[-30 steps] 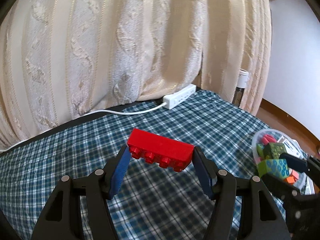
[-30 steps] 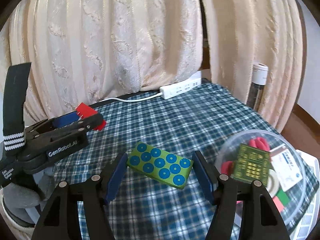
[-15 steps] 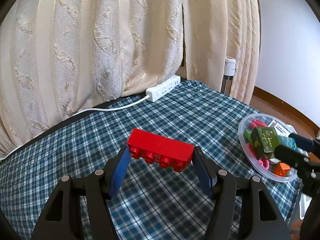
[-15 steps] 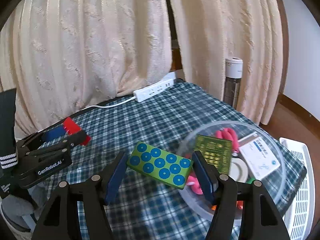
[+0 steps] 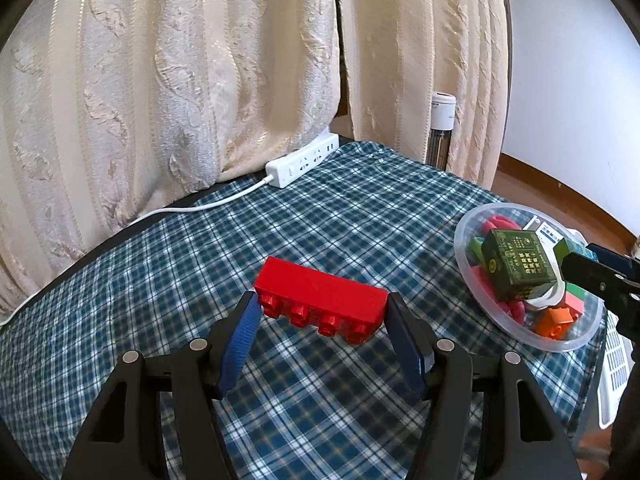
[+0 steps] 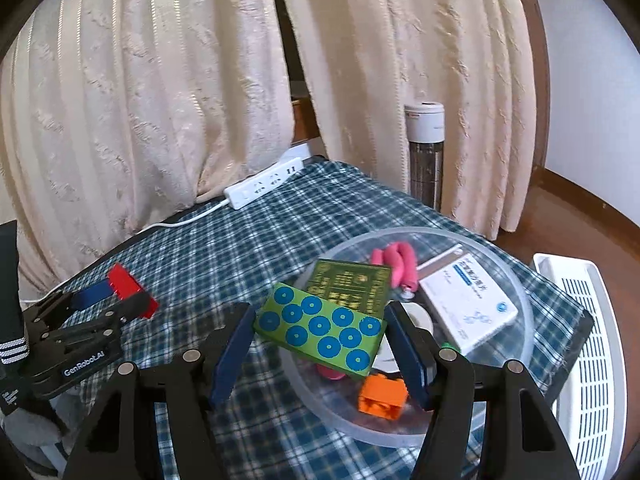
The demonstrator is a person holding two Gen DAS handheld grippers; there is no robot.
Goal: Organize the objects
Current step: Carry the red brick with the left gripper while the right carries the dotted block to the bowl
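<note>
My left gripper (image 5: 322, 312) is shut on a red toy brick (image 5: 320, 300), held by its ends above the plaid tablecloth (image 5: 280, 240). My right gripper (image 6: 320, 328) is shut on a green block with blue dots (image 6: 320, 330), which hangs over the left rim of a clear plastic bowl (image 6: 516, 364). The bowl holds a dark green box (image 6: 352, 286), a white medicine box (image 6: 466, 306), pink pieces (image 6: 394, 266) and an orange brick (image 6: 382, 396). In the left wrist view the bowl (image 5: 468, 284) lies at the right, with the right gripper's fingers (image 5: 600, 276) over it.
A white power strip (image 5: 302, 162) with its cable lies at the table's far edge under cream curtains (image 5: 200, 80). A tall grey cylinder with a white top (image 6: 424, 152) stands behind the table. A white slatted basket (image 6: 588, 340) sits to the bowl's right.
Both grippers have swung to the right with their blocks. The bowl has come closer in both views, and the dotted block now hangs over the bowl's rim instead of over the cloth.
</note>
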